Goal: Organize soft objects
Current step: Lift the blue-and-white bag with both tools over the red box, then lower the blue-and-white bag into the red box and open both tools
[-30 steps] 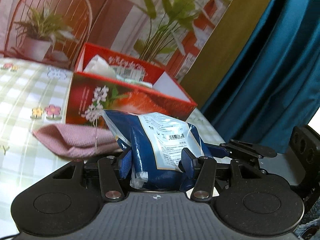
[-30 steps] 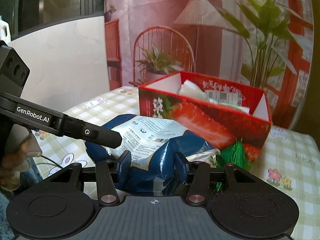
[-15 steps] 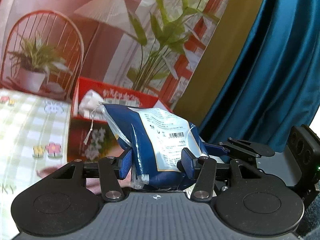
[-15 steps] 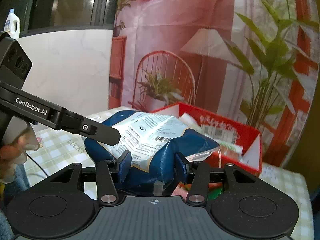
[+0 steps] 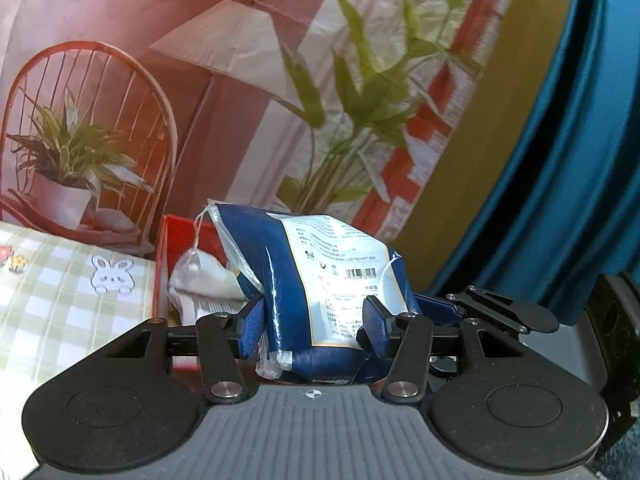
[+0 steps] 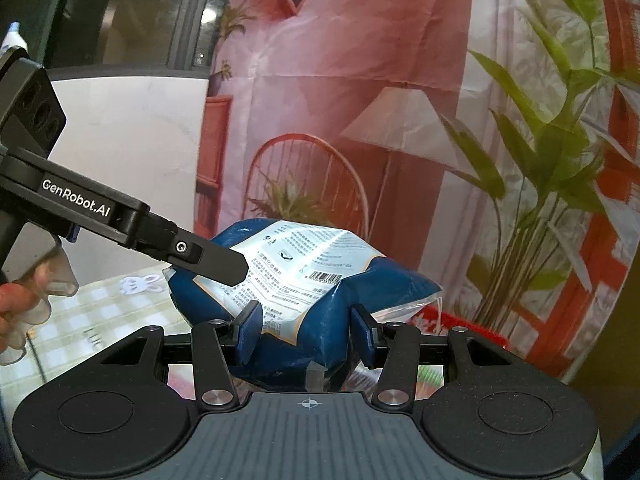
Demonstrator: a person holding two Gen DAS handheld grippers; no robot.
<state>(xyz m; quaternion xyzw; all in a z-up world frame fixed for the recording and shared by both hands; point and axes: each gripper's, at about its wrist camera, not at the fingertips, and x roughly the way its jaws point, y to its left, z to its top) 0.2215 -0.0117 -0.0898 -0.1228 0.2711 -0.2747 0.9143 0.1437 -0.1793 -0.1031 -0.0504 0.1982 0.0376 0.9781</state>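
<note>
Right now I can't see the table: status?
Left gripper, right gripper both shut on blue pack. Pack aloft near red box. Nothing blocking.

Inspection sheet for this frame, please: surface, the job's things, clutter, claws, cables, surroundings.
Surface: table under a green checked cloth with rabbit and flower prints.
Job's things: blue packet with a white label, held in the air; red box behind it, a white bag inside.
Clutter: nothing seen.
Claws: left claw and right claw both shut on the blue packet, pads pressing its sides.
Cables: thin dark cable below the gloved hand at the left edge.
Surroundings: printed backdrop showing a chair, lamp and plants; blue curtain; dark window.
</note>
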